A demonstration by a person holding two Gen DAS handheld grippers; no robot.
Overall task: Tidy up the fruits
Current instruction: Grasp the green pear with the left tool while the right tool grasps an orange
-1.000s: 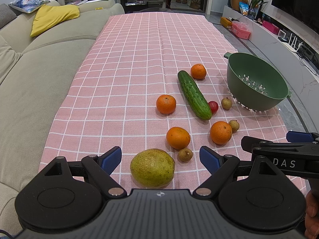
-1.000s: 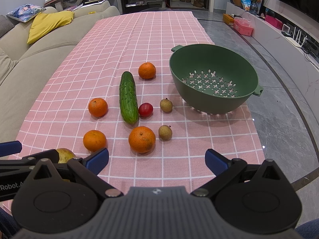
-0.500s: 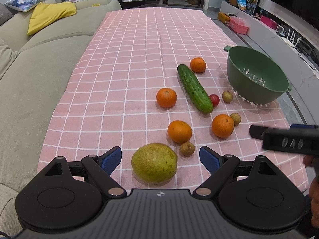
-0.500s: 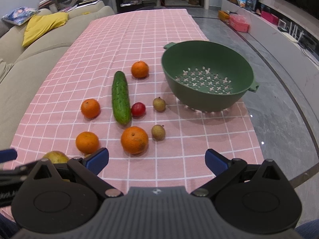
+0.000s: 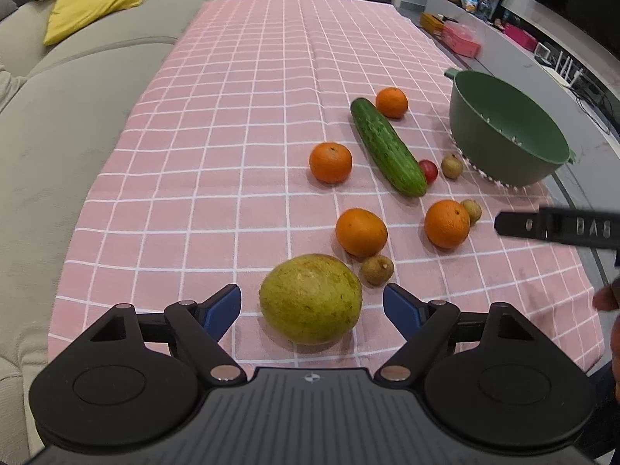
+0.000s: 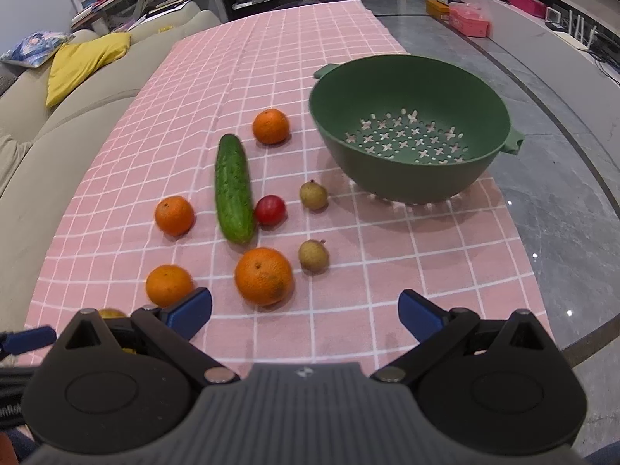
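My left gripper (image 5: 312,306) is open, its fingers on either side of a big yellow-green mango (image 5: 310,298) near the table's front edge, not touching it. My right gripper (image 6: 305,312) is open and empty, just short of a large orange (image 6: 263,276). Several oranges, a cucumber (image 6: 233,188), a red tomato (image 6: 270,209) and small brown longans (image 6: 313,194) lie on the pink checked cloth. An empty green colander (image 6: 410,128) stands at the right. The right gripper's finger (image 5: 558,226) shows in the left wrist view.
A beige sofa (image 5: 58,116) with a yellow cushion (image 5: 89,6) runs along the table's left side. The grey floor (image 6: 562,193) lies beyond the table's right edge. A low cabinet with boxes stands far right.
Both grippers have moved forward over the table. The mango now lies between the left gripper's fingers. The right gripper has drawn nearer to the large orange. No fruit has moved.
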